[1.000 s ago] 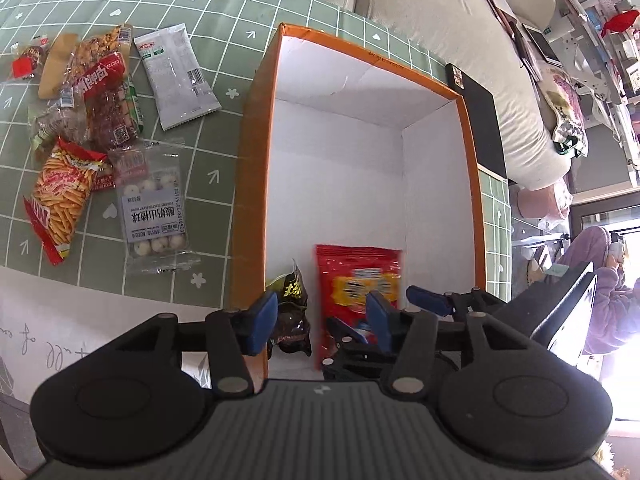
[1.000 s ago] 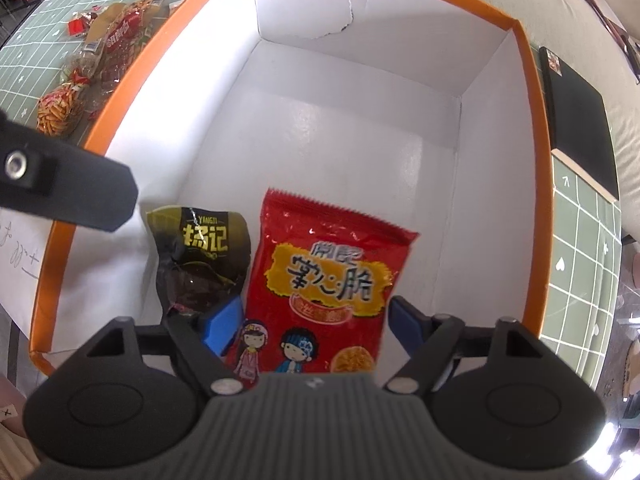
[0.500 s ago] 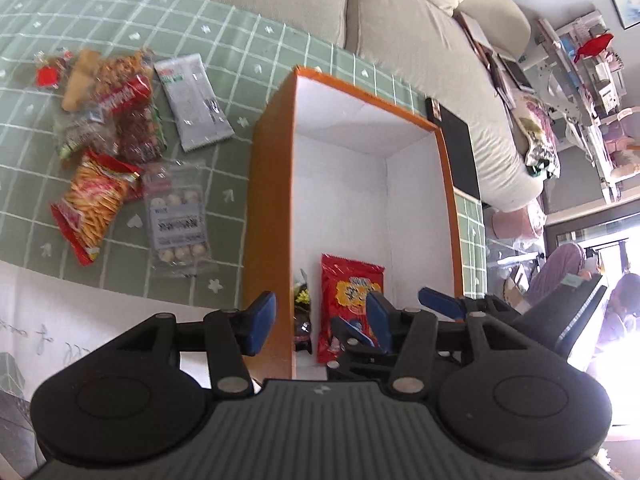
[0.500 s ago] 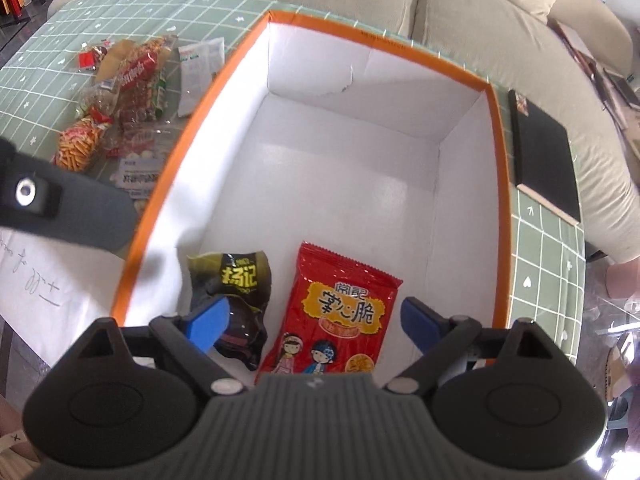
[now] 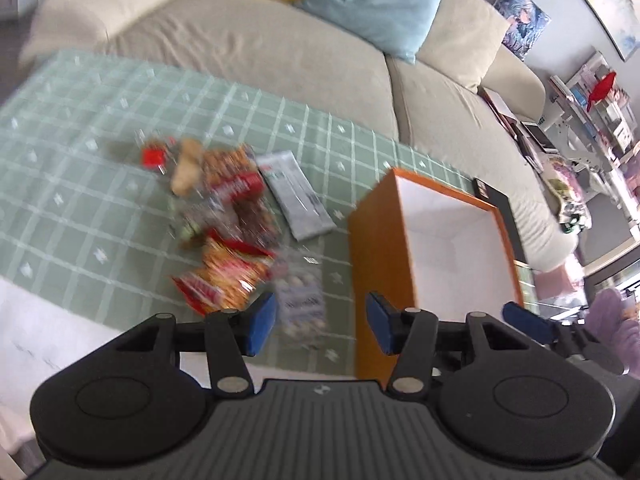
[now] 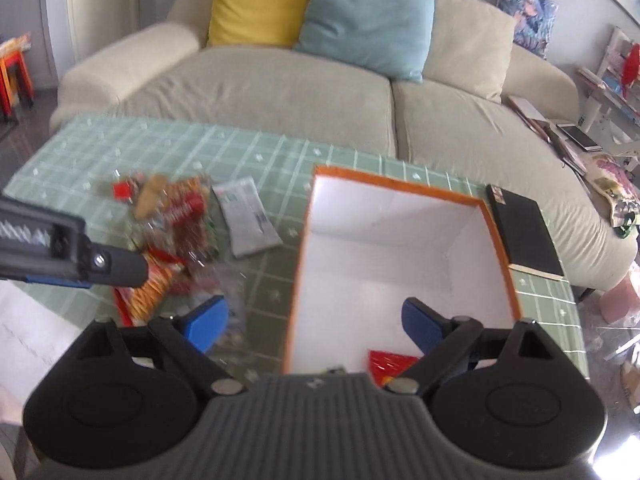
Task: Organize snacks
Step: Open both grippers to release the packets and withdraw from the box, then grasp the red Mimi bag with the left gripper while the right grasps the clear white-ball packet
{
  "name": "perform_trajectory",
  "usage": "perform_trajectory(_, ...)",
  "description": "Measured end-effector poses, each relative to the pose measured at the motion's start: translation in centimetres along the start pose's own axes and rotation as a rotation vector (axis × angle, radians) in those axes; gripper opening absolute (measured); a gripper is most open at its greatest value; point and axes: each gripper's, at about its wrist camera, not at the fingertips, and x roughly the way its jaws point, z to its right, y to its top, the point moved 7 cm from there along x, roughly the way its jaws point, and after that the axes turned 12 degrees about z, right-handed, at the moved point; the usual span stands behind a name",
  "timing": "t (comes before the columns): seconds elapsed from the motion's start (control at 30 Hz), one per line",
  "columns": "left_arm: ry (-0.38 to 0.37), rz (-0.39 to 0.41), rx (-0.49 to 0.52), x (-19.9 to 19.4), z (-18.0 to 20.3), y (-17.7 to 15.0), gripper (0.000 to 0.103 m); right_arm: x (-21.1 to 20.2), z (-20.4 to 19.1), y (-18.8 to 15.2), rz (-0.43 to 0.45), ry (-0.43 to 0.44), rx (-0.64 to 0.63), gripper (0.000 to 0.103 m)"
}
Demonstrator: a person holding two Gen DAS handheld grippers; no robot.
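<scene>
- Orange box point(image 6: 496, 236): landmark; a red packet point(image 6: 390, 362) lies inside
- Snack pile point(image 5: 224, 216): left of box, blurred, perhaps six packets
- Left gripper point(image 5: 318, 322): fingers apart, empty
- Right gripper point(image 6: 316, 320): fingers just widened, empty

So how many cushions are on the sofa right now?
4: yellow cushion, light blue cushion, cream cushion and printed cushion, left to right along the sofa back; others may be hidden.

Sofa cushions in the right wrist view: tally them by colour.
Yellow cushion: 1
Light blue cushion: 1
Cream cushion: 1
Printed picture cushion: 1
Total: 4
</scene>
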Motion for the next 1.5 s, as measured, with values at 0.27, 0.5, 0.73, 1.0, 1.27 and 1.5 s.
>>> perform_trajectory(0.27, -0.011, 0.188, 0.178, -1.7, -3.9, 0.6, 0.066, -0.4, -6.1, -0.3, 0.141, -0.005, 0.076, 0.091)
perform_trajectory(0.5, 0.048, 0.244, 0.277, -0.9, -7.1, -1.1, 0.066, 0.8, -8.4, -3.2, 0.148, -0.069, 0.138, 0.091)
perform_trajectory(0.73, -0.019, 0.162, 0.319, 1.3, -9.0, -4.1, 0.066, 2.2, -10.5, -6.6, 0.108, -0.062, 0.080, 0.082)
perform_trajectory(1.0, -0.097, 0.078, 0.311, 3.0, -10.9, -5.6, 0.066, 4.0, -12.5, -8.0, 0.065, -0.025, 0.037, 0.072)
perform_trajectory(1.27, -0.115, 0.064, 0.245, 4.6, -12.3, -5.3, 0.066, 5.3, -12.7, -7.8, 0.070, -0.015, 0.032, 0.069)
perform_trajectory(1.5, -0.150, 0.066, 0.184, 5.8, -12.8, -4.8, 0.067, 7.0, -12.5, -7.4, 0.070, 0.001, 0.062, 0.068)
